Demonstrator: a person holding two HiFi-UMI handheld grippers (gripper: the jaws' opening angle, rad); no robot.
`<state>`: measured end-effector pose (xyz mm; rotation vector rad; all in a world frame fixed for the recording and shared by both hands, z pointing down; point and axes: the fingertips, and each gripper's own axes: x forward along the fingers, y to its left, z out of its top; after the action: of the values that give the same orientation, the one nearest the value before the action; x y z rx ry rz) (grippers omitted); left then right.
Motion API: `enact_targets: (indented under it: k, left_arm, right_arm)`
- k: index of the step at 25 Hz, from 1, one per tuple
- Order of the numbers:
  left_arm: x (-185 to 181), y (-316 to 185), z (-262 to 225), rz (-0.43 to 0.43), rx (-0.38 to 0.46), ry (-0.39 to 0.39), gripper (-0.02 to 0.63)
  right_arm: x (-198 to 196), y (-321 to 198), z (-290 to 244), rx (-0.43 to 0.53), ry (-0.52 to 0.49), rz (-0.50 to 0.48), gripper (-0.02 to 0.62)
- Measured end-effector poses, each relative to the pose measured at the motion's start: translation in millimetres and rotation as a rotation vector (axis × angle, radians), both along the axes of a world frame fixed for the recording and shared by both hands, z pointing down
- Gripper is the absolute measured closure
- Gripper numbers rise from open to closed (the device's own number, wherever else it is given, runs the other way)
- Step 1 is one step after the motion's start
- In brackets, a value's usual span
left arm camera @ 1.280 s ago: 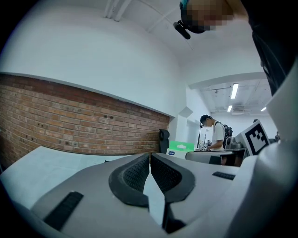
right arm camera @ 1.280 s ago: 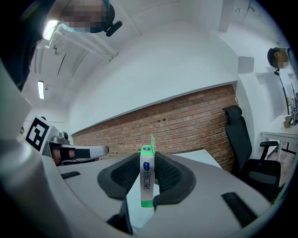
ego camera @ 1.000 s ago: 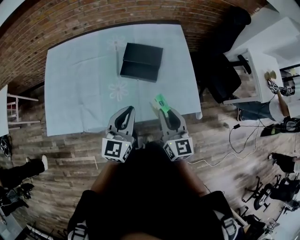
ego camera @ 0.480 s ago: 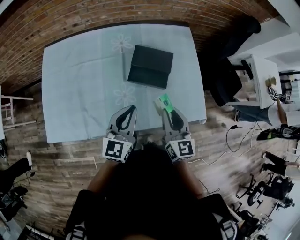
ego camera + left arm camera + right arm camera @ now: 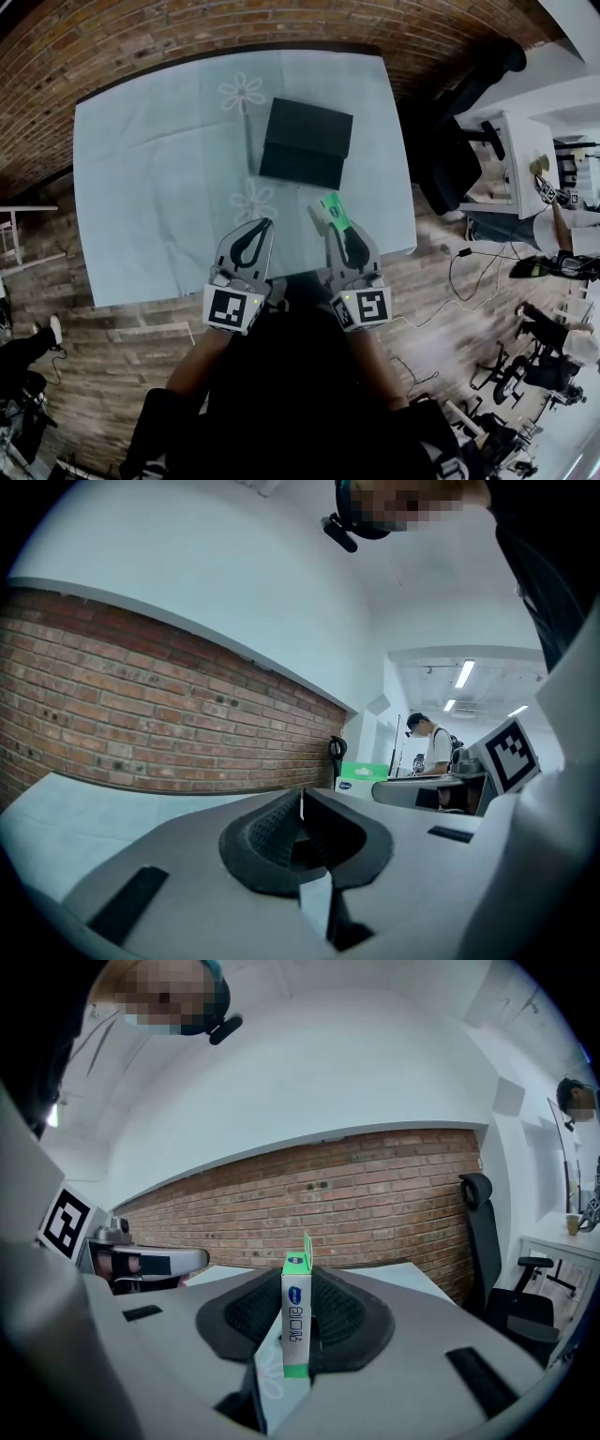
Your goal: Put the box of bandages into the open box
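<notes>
A black open box (image 5: pixel 305 143) sits on the light blue tablecloth (image 5: pixel 150 187), toward the far right of the table. The green and white box of bandages (image 5: pixel 331 211) stands upright on its narrow edge between the jaws of my right gripper (image 5: pixel 336 223), over the table's near right part, short of the black box. The right gripper view shows the bandage box (image 5: pixel 296 1335) pinched in my right gripper (image 5: pixel 300 1288). My left gripper (image 5: pixel 263 225) hovers beside it over the near edge, holding nothing. In the left gripper view, my left gripper (image 5: pixel 301 803) has its jaws closed together.
A black office chair (image 5: pixel 450 150) and a white desk (image 5: pixel 520 155) stand right of the table. A brick wall (image 5: pixel 141 37) runs behind it. Cables (image 5: pixel 478 272) lie on the wooden floor, and a person (image 5: pixel 572 211) stands at the far right.
Both grippers have come forward from the table's near edge to over the cloth, the bandage box still held in the right one. The black box now lies closer ahead.
</notes>
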<state>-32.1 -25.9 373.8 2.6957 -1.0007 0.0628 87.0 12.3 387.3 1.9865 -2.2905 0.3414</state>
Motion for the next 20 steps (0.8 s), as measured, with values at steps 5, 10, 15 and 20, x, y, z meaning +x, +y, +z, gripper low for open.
enact_targets:
  k: [5,10,15,20]
  left_arm:
    - [12,-12,4,0.002,0.008,-0.029,0.569]
    - [25,-28,19,-0.027,-0.019,-0.043,0.569]
    - [42,-44,32,-0.046,-0.039,-0.060,0.569]
    - [59,-54,46,-0.047,-0.058,-0.063,0.568]
  right_arm:
    - [12,-11,7,-0.019,-0.007,-0.010,0.483]
    - [23,-26,27,-0.054,-0.010,-0.040,0.483]
    - [33,-44,44,-0.079,-0.010,-0.068,0.483]
    - [45,-57,63,-0.101,0.005,-0.081,0.483]
